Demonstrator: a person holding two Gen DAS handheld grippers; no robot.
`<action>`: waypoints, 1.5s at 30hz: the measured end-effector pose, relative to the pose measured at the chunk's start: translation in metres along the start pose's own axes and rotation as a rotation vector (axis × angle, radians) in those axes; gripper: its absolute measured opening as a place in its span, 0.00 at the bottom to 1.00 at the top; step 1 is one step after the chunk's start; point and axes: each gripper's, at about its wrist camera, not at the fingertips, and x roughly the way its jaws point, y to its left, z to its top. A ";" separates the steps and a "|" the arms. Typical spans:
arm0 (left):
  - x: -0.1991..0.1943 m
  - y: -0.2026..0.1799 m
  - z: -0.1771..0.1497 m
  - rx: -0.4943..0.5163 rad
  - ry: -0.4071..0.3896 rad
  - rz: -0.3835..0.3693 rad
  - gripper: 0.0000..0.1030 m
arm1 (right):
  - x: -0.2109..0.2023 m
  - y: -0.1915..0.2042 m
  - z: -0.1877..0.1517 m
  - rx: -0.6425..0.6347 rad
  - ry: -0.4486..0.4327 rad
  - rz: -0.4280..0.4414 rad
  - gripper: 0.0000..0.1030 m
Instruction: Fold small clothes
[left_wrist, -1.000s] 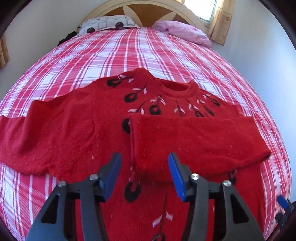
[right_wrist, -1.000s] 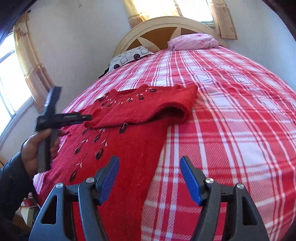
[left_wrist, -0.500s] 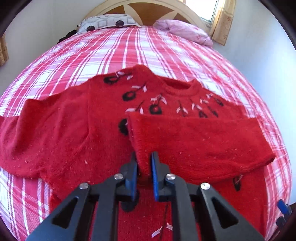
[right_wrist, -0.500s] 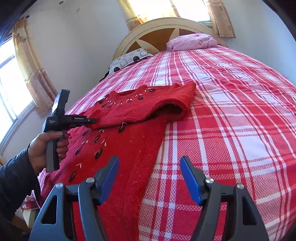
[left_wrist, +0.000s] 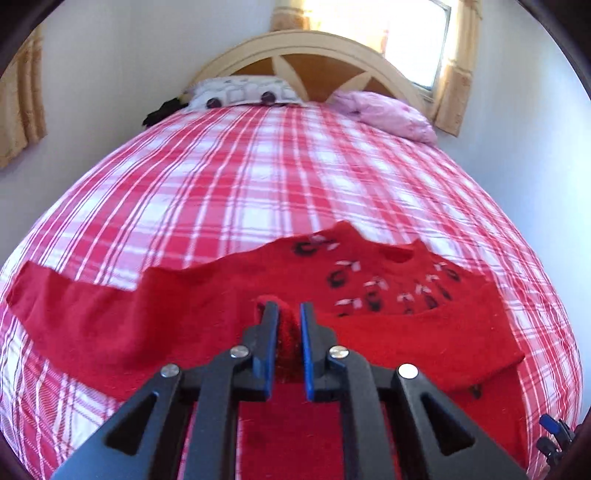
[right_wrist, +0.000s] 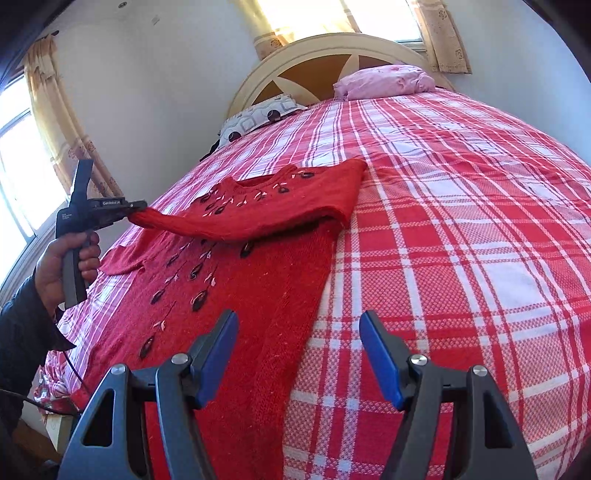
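Left wrist view showed the left gripper (left_wrist: 289, 328), wide open a second earlier, now pinched on the red sweater's (right_wrist: 258, 280) folded sleeve cuff (left_wrist: 275, 301), lifting it off the bed (right_wrist: 461, 221); the right gripper (right_wrist: 299, 354) hung open, empty, so refolding seemed underway.

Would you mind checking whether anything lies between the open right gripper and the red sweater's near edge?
Nothing visible does. The right gripper hangs open just above the red sweater, with only plaid bedspread beside it. The left gripper is shut on the folded sleeve, farther off.
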 end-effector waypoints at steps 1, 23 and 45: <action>0.001 0.004 -0.003 0.001 0.002 0.006 0.12 | 0.001 0.001 -0.001 0.000 0.003 0.002 0.66; 0.002 0.027 -0.030 0.106 -0.115 0.140 0.76 | 0.014 0.009 -0.014 -0.044 0.033 -0.018 0.67; -0.021 0.135 -0.052 0.039 -0.061 0.353 1.00 | 0.002 0.013 -0.010 -0.100 -0.026 -0.059 0.68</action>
